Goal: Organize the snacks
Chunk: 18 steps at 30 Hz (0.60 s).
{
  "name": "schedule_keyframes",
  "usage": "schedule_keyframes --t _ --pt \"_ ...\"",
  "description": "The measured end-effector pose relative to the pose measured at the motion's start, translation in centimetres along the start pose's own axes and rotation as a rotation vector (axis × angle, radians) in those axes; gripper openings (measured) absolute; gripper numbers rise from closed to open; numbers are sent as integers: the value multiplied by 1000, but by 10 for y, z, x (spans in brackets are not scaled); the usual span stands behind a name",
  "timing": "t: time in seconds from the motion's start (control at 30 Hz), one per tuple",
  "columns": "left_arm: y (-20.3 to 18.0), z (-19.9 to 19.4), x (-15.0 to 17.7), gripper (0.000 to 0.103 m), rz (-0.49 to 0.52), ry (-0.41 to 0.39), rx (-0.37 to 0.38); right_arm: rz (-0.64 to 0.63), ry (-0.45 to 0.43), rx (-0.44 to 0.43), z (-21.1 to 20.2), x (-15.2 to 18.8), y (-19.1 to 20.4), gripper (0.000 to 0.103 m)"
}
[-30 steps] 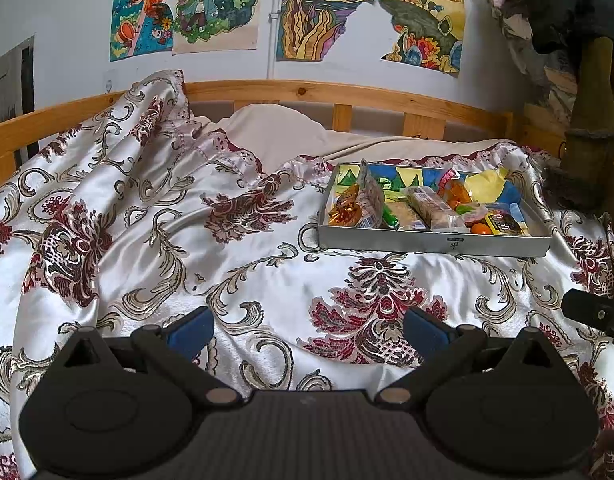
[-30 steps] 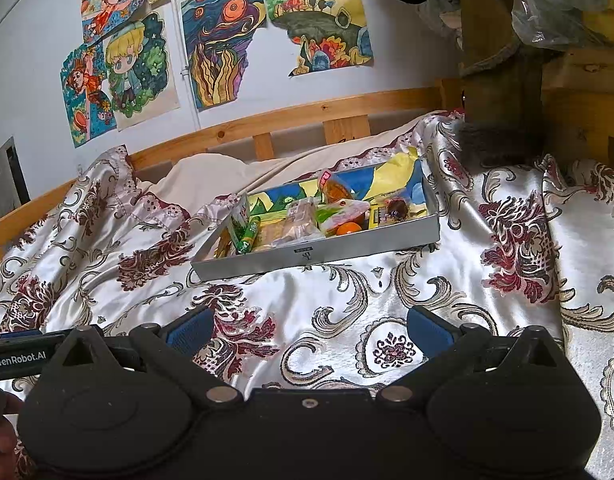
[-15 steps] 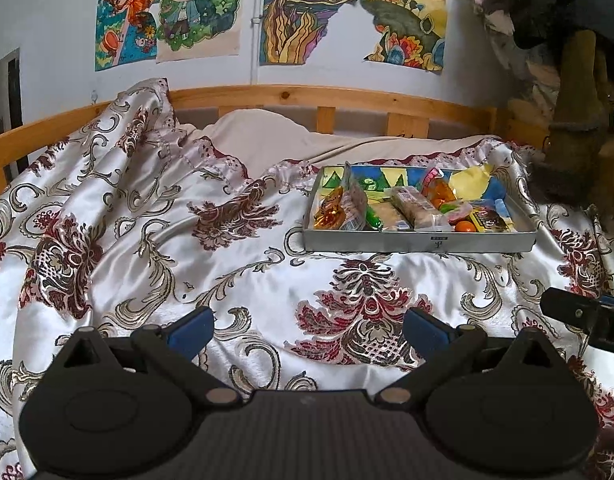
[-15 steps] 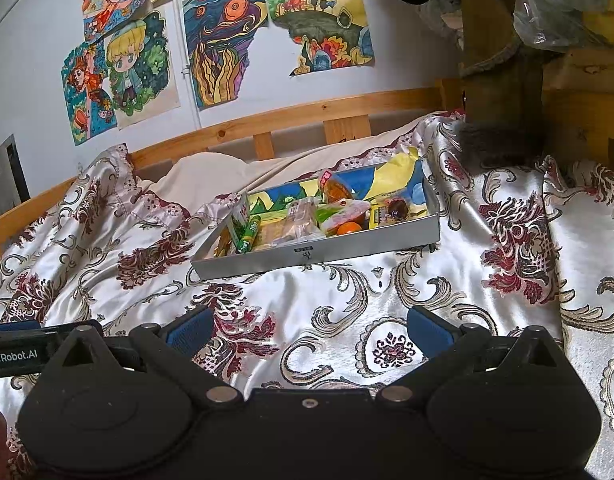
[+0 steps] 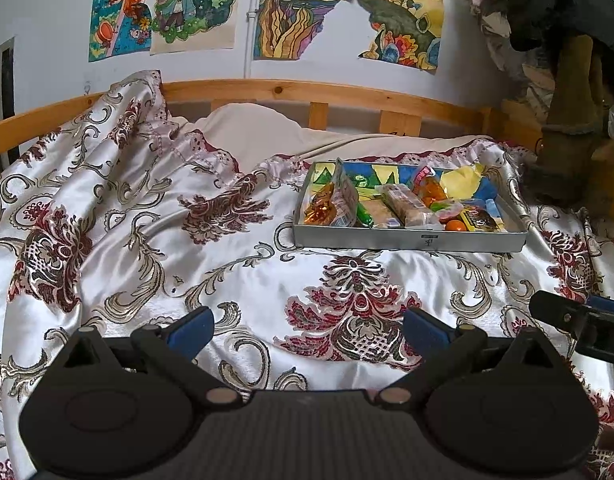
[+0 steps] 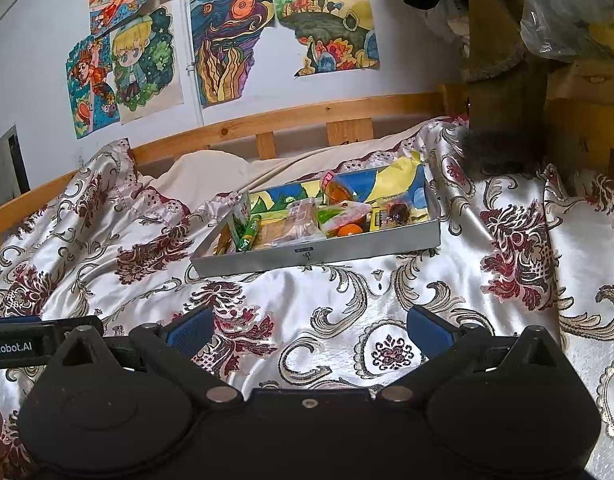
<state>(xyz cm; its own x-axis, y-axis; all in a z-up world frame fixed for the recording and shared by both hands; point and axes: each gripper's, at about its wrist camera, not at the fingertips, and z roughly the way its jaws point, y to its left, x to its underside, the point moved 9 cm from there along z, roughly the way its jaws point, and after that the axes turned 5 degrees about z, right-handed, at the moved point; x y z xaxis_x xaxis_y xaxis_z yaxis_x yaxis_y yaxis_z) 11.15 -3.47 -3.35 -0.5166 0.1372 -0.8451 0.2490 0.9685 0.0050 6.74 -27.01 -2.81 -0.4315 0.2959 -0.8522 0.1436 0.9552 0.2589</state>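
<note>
A shallow grey metal tray [image 5: 411,243] with a colourful bottom lies on the patterned satin bedspread, right of centre; it also shows in the right wrist view [image 6: 319,254]. It holds several wrapped snacks: an orange-gold packet [image 5: 319,210], a green tube [image 6: 251,234], a clear-wrapped cake bar [image 5: 403,204], a small orange ball [image 6: 349,230]. My left gripper [image 5: 309,326] is open and empty, well short of the tray. My right gripper [image 6: 311,326] is open and empty, also short of the tray.
A wooden bed rail [image 5: 307,92] runs along the back under wall posters. A beige pillow [image 5: 251,136] lies behind the bedspread. A wooden post and hanging clothes [image 6: 503,60] stand at the right. The other gripper's body shows at the right edge [image 5: 579,320].
The left view has shifted slightly, with the tray now a little lower and nearer the centre. The right gripper has barely moved. Both stay open.
</note>
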Motion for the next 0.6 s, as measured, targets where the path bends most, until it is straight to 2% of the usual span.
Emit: schedule_keyframes --t 0.6 --pt "1 0 1 102 -1 2 0 -3 1 1 0 0 0 102"
